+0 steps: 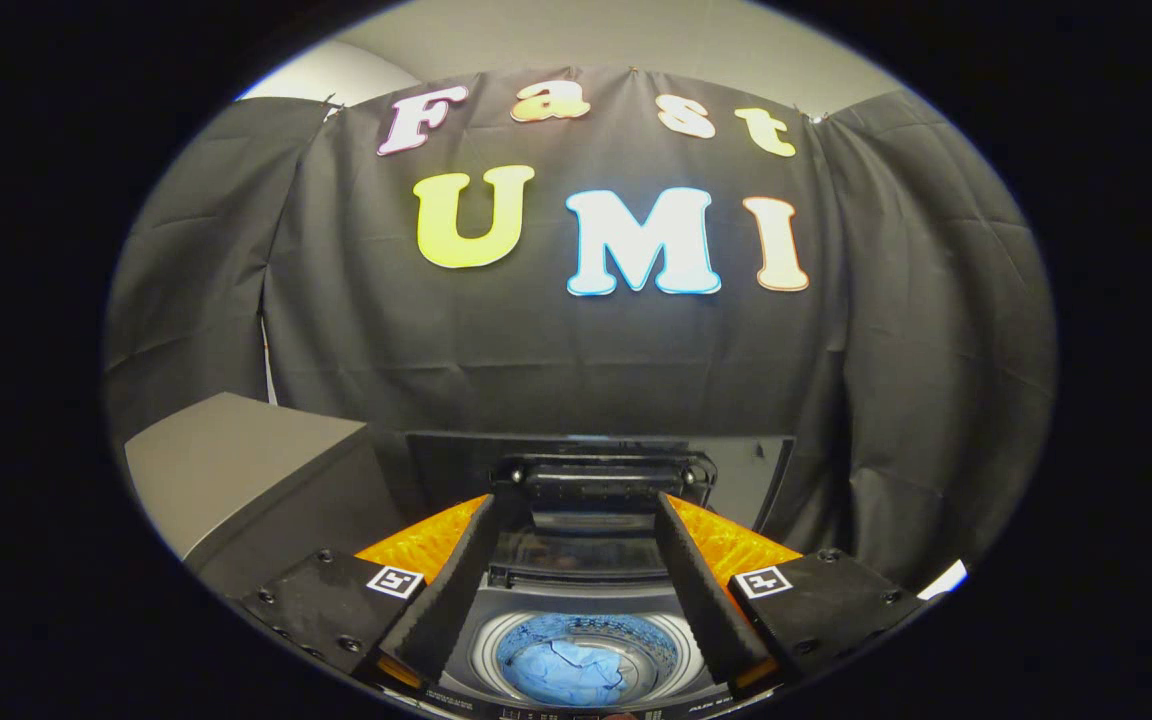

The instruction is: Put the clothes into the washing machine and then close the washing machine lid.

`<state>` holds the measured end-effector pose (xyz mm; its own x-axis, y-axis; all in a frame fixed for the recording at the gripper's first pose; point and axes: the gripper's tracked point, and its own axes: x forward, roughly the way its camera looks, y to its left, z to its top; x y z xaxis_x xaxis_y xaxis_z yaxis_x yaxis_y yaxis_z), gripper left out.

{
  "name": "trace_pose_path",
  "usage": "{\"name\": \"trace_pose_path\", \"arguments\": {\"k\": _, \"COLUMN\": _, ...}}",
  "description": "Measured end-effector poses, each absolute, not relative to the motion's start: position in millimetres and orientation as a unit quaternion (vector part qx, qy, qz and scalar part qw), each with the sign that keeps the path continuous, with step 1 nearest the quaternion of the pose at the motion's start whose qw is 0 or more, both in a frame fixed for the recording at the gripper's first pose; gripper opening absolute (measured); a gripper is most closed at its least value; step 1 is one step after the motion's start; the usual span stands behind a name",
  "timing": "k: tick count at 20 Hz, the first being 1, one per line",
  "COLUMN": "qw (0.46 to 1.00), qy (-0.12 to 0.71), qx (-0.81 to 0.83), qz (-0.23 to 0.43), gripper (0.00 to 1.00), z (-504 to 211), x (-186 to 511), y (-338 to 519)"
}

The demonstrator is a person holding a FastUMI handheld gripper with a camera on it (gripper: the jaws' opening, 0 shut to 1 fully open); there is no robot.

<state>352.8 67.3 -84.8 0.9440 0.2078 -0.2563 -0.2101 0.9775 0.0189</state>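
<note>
1. Fingers of the gripper (576, 505) stood spread wide apart, gripping nothing, with the washing machine's opening showing in the gap between them and their tips reaching toward the raised lid.
2. Black cloth of the booth wall (576, 360) hung in folds behind everything, well beyond the fingers.
3. On the left, beside the washing machine, sat a grey box-like unit (246, 470) with a flat top; what it was could not be told.
4. Below and between the fingers lay the washing machine (576, 610), seen from above, its grey top panel around a round metal drum (586, 655).
5. Its lid (596, 465) stood open, tilted up and back against the cloth wall, with the dark hinge part just past the fingertips.
6. Down in the drum lay the clothes (571, 672), a crumpled light blue bundle resting at the bottom, apart from both fingers.
7. Each finger carried a small square black-and-white marker near its base, one on the left (395, 581) and one on the right (762, 581).
8. A small white patch (944, 580) showed low on the right, past the right finger's base; what it was could not be told.
</note>
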Motion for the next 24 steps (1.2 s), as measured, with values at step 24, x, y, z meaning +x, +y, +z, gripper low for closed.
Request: {"name": "trace_pose_path", "arguments": {"k": 24, "qw": 0.988, "qy": 0.123, "qx": -0.007, "qz": 0.092, "gripper": 0.97, "z": -84.5, "x": 493.8, "y": 84.1}}
